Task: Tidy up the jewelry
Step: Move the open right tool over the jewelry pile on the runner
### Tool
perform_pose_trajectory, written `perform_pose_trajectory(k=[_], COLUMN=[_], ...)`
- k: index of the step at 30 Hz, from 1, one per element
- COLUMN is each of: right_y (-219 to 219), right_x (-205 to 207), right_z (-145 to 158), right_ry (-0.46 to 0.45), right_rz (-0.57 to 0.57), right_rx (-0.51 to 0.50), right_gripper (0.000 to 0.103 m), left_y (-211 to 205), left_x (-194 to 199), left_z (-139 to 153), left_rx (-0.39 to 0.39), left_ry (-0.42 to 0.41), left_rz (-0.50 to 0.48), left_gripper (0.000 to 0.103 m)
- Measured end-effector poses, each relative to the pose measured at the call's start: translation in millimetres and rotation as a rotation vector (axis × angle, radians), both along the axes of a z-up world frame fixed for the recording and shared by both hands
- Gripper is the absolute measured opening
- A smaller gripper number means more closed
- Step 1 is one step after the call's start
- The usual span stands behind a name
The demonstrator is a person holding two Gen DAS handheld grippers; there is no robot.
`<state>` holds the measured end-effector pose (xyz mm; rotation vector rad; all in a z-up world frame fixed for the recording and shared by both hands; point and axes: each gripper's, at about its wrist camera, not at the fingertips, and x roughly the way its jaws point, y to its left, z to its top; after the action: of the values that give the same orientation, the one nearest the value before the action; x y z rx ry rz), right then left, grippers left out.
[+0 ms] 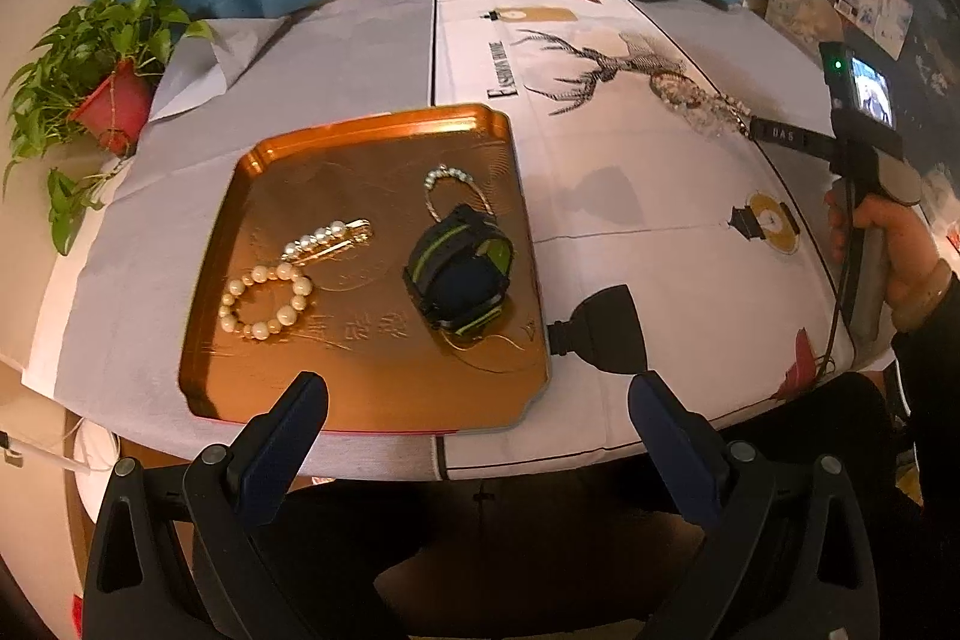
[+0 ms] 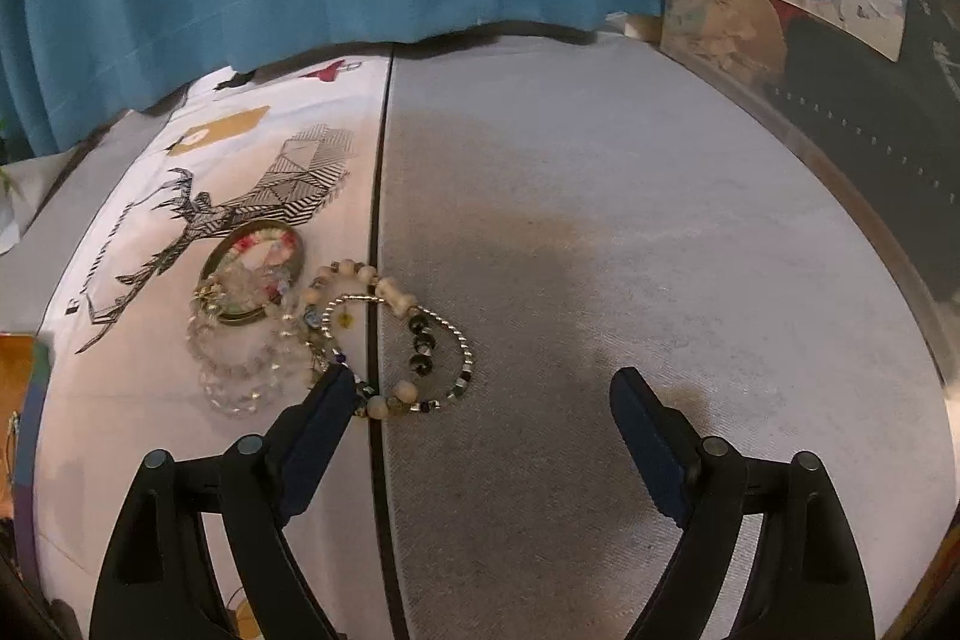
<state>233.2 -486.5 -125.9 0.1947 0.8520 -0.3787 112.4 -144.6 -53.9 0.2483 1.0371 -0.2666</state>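
Just beyond the wide-open, empty right tool (image 2: 480,394), a heap of beaded bracelets (image 2: 336,334), nearest its left finger.

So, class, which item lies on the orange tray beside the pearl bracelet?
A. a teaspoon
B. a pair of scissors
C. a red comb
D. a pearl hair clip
D: the pearl hair clip lies on the orange tray, touching the pearl bracelet.

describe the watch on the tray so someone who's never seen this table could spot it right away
Find the orange tray on the cloth-covered table. On its right half lies the watch, curled up. It is the one dark thing there, black with green stripes, among pale pearl pieces.
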Motion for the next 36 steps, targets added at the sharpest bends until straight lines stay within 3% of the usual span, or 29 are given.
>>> perform_pose_trajectory(k=[6, 8, 11, 14, 20, 25, 27, 36], right_y=[2.6, -1.3, -4.7, -4.2, 1.8, -10.2, -9.8, -9.1], right_x=[-10.2, -16.0, -25.9, -17.9, 0.3, -7.9, -13.9, 7.1], right_z=[-5.4, -4.2, 6.6, 13.0, -4.0, -4.2, 1.7, -6.2], right_ry=[0.055, 0.066, -0.022, -0.033, 0.066, 0.066, 0.013, 0.042], right_rz=[0.04, 0.031, 0.024, 0.012, 0.049, 0.01, 0.025, 0.03], right_rx=[-0.011, 0.028, 0.067, 0.03, -0.028, 0.041, 0.061, 0.005], right_gripper=[0.091, 0.091, 0.091, 0.091, 0.092, 0.093, 0.093, 0.093], left_y=[-4.8, -3.6, -1.9, -2.4, -0.6, -2.2, -4.2, -3.5], left_x=[-2.8, -4.6, -6.1, -7.5, -6.3, -7.7, -9.5, -7.4], left_z=[1.7, 3.5, 3.5, 2.4, 5.7, 2.3, 1.4, 0.8], left_rx=[0.003, 0.002, 0.0, 0.003, 0.005, -0.002, 0.002, 0.006], left_ry=[-0.006, -0.014, -0.015, -0.008, -0.019, -0.004, -0.005, 0.0], left_rz=[-0.019, -0.018, -0.013, -0.016, -0.008, -0.014, -0.023, -0.01], left_gripper=[0.099, 0.099, 0.099, 0.099, 0.099, 0.099, 0.099, 0.099])
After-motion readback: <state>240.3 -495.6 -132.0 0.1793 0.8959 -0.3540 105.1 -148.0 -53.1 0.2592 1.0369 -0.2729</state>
